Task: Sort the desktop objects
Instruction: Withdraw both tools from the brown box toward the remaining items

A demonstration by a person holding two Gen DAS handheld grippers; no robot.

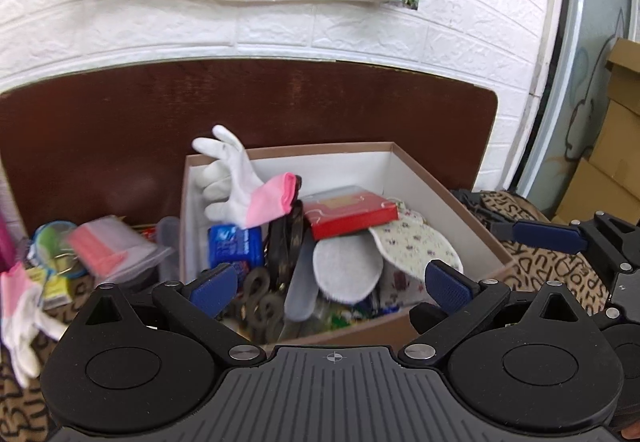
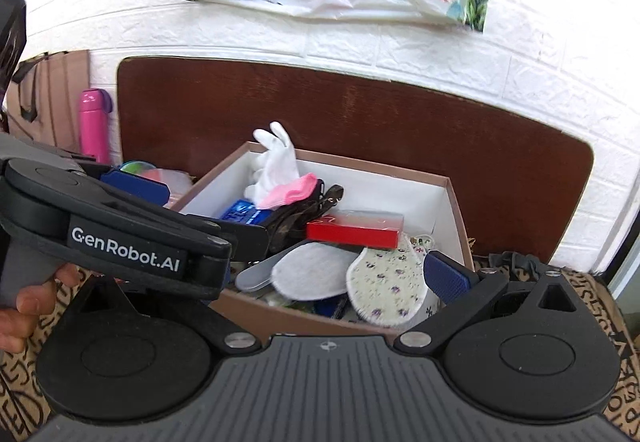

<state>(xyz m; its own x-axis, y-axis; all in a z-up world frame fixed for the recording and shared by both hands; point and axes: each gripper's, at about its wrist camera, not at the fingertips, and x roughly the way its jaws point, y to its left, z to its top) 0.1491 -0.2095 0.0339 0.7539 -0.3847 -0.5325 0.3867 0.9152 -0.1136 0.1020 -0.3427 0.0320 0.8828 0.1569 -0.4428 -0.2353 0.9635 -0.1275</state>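
A brown cardboard box (image 1: pixel 472 238) with white inner walls holds several items: a white glove with a pink cuff (image 1: pixel 236 182), a red flat box (image 1: pixel 350 214), a blue packet (image 1: pixel 234 244), round pads (image 1: pixel 412 246) and dark straps (image 1: pixel 286 238). My left gripper (image 1: pixel 332 284) is open and empty just above the box's near rim. My right gripper (image 2: pixel 332 274) is open and empty at the near rim too; its left finger is hidden behind the left gripper's body (image 2: pixel 120 238). The box (image 2: pixel 454 210), the glove (image 2: pixel 280 162) and the red box (image 2: pixel 354 230) show in the right wrist view.
Left of the box lie a clear bag with pink contents (image 1: pixel 110 248), a green-blue tape dispenser (image 1: pixel 54 238) and a second white-pink glove (image 1: pixel 20 314) on a lettered cloth (image 1: pixel 548 270). A dark brown board (image 1: pixel 280 106) stands behind. A pink bottle (image 2: pixel 94 122) stands far left.
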